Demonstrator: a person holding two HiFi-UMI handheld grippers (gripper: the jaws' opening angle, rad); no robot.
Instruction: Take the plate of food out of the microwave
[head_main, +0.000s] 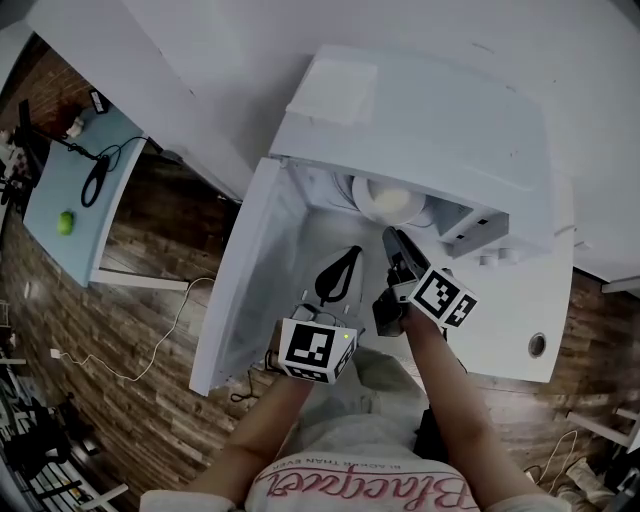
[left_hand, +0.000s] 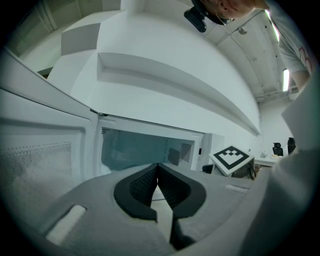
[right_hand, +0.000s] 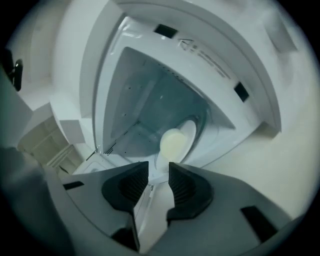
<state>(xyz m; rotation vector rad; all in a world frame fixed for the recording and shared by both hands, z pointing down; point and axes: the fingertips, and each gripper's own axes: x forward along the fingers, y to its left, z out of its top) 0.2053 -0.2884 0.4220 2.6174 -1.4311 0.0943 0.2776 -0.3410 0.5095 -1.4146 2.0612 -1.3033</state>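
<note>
The white microwave (head_main: 430, 110) stands with its door (head_main: 240, 280) swung open to the left. Inside at the back sits a plate (head_main: 392, 200) carrying a pale round piece of food; in the right gripper view the plate (right_hand: 176, 142) lies just beyond the jaws. My right gripper (head_main: 389, 236) is at the cavity mouth in front of the plate. Its jaws (right_hand: 159, 172) are apart with nothing between them. My left gripper (head_main: 353, 253) hangs lower left over the cavity floor, and its tips (left_hand: 158, 168) touch, shut on nothing.
A flat white box (head_main: 333, 90) lies on the microwave's top. The open door (left_hand: 40, 155) fills the left side of the left gripper view. A light table (head_main: 70, 190) with a green ball (head_main: 66, 222) and a black cable stands far left on the wooden floor.
</note>
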